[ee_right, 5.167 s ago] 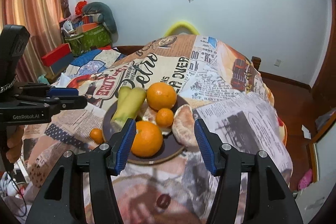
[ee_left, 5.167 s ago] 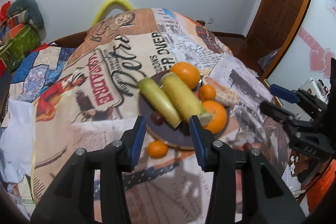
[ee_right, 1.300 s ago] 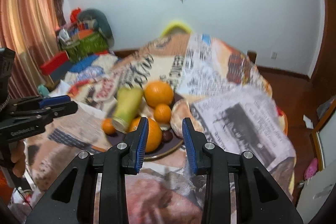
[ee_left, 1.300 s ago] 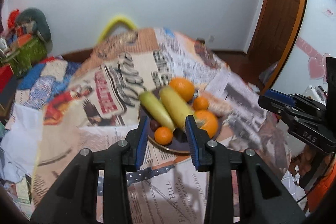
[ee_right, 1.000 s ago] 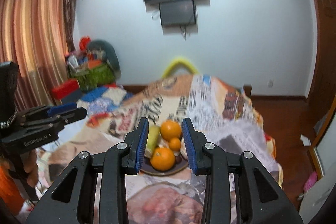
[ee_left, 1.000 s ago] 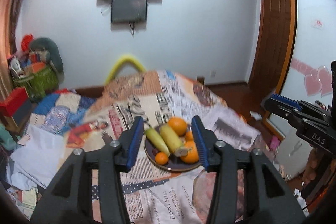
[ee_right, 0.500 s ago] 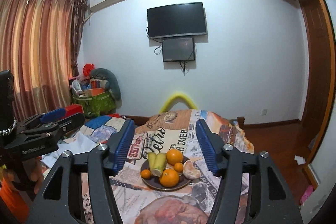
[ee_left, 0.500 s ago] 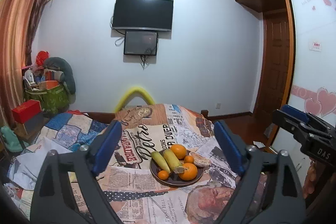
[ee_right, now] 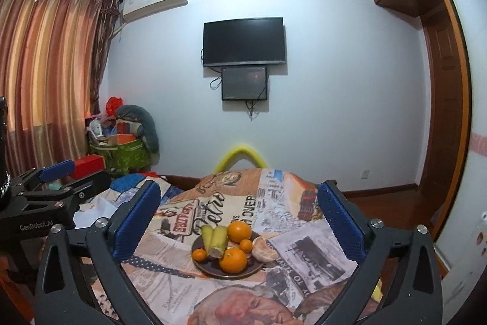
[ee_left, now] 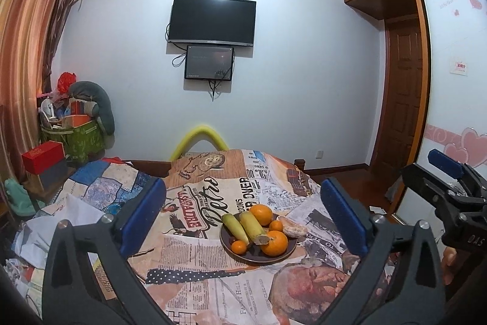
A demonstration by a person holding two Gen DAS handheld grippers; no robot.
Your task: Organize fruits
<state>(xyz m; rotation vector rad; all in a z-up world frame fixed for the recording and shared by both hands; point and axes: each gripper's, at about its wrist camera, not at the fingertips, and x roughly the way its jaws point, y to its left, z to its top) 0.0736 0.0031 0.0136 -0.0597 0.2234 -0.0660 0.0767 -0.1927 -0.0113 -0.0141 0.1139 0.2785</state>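
Fruits piled on a dark plate (ee_left: 286, 256) in the middle of a newsprint-patterned cloth (ee_left: 194, 249), well ahead of both grippers. Largest first: two pale yellow-green pieces (ee_left: 243, 226) lying side by side across the plate's left half, touching. Then two big oranges, one (ee_left: 261, 214) at the far rim, one (ee_left: 274, 242) at the near right. Peeled citrus (ee_left: 293, 230) resting at the right edge. Smallest: a mandarin (ee_left: 239, 246) at the near left, another (ee_left: 276, 225) tucked between the big oranges. Left gripper (ee_left: 243, 220) spread wide, holding nothing, framing the plate. Right gripper (ee_right: 239, 220) likewise released, jaws far apart, plate centred between them. Black TV (ee_right: 244, 41) up on the far wall.
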